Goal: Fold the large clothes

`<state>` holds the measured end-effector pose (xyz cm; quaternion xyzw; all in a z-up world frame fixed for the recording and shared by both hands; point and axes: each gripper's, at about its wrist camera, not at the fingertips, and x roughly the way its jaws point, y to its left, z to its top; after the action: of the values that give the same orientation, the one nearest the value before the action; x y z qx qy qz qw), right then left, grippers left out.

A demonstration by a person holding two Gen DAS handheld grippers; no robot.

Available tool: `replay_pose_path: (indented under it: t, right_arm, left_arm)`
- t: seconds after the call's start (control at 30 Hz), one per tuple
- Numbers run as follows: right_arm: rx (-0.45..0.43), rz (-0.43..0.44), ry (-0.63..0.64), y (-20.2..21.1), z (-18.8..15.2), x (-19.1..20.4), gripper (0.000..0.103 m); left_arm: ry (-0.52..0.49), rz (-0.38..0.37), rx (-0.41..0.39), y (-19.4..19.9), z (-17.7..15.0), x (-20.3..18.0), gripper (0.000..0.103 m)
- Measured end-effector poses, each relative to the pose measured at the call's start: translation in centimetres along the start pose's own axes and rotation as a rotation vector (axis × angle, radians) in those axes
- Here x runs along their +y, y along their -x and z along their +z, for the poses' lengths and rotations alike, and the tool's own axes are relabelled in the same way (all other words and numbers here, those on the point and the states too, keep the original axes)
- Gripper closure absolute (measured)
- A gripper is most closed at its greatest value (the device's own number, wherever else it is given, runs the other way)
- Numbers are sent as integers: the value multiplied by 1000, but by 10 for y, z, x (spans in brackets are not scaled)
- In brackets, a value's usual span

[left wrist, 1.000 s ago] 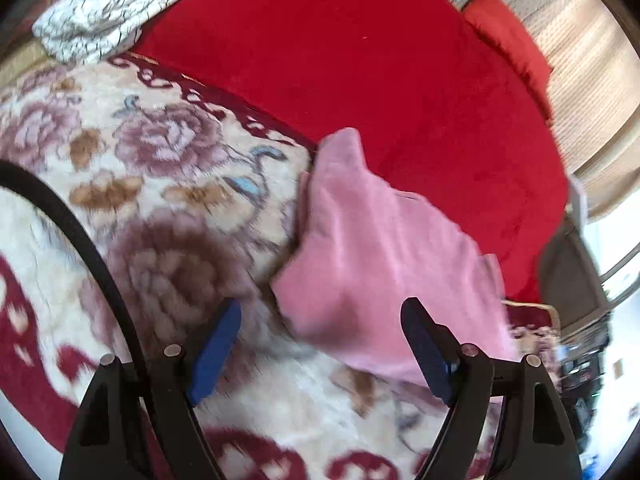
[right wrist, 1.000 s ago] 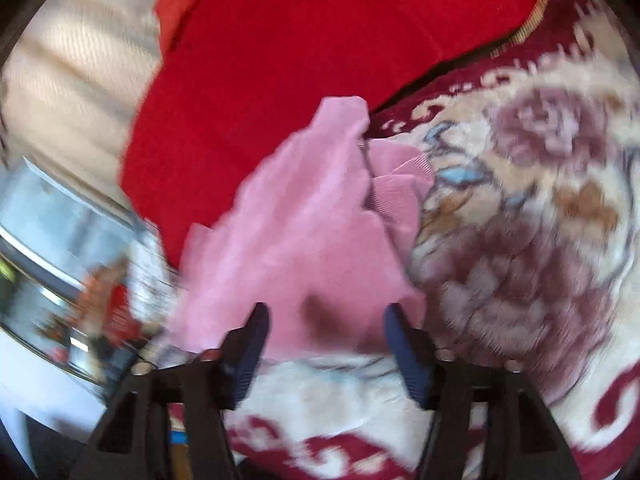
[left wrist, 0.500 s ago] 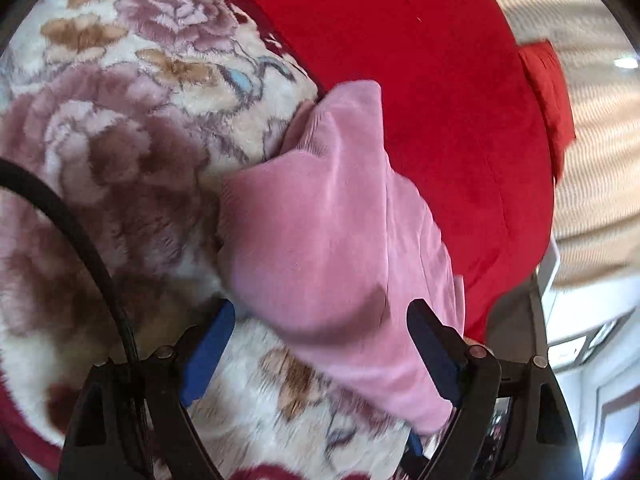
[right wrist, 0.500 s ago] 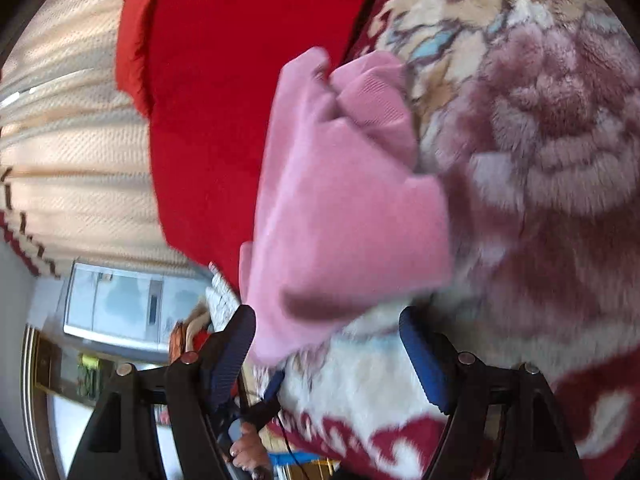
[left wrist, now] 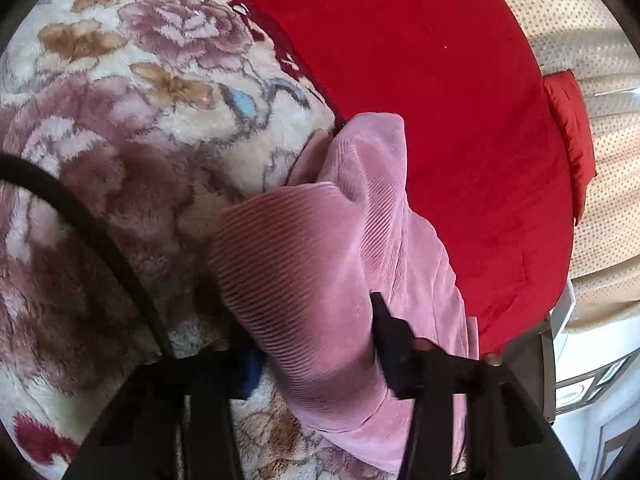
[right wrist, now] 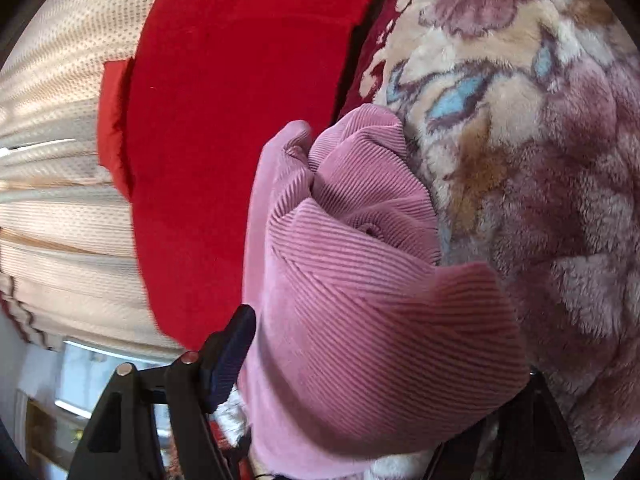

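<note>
A folded pink ribbed garment (left wrist: 320, 264) lies on the floral fleece blanket (left wrist: 120, 160), partly over the red cover. My left gripper (left wrist: 316, 344) stands open with its fingers on either side of the garment's near corner, which bulges between them. In the right wrist view the same garment (right wrist: 360, 300) fills the space between the fingers of my right gripper (right wrist: 380, 360). The right gripper is open around the garment's other near corner. Its right finger is hidden behind the cloth.
A red cover (left wrist: 440, 120) spreads over the far side of the bed, with a red pillow (left wrist: 572, 140) at its edge. A cream curtain (right wrist: 60, 160) hangs behind. A black cable (left wrist: 80, 216) crosses the left wrist view.
Both grippers have moved forward and down onto the pink garment, so its near corners now sit between the open fingers. The garment looks bunched up higher.
</note>
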<state>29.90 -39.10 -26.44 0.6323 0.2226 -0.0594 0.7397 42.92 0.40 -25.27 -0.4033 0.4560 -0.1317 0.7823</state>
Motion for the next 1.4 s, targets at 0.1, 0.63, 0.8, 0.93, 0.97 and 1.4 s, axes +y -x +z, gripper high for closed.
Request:
replay_pose_path:
  t: [0.1,0.63,0.8,0.93,0.97,1.4]
  right_arm:
    - [5,-36,27,-3,-4,-1,64]
    - [-10,-70,431,86,-53,56,77]
    - [62,-69,362,119,-54,6,77]
    - [156,-77,289,116,-50,-21,70]
    - [196,-68,222,118,-47,-29,62]
    - [0,-166,488,190,-15,42,39]
  left_arm:
    - [-38,-10,-2,7,1,-5,68]
    - [-281,11,-53,95,-57,-19,77]
    - [-321,69,-30,103,-93,7,75]
    - [-252,106,74,103,-93,31,59]
    - [-226,112,105,111,-90,36,55]
    - [-633,254,-134,157,-60,-43,33]
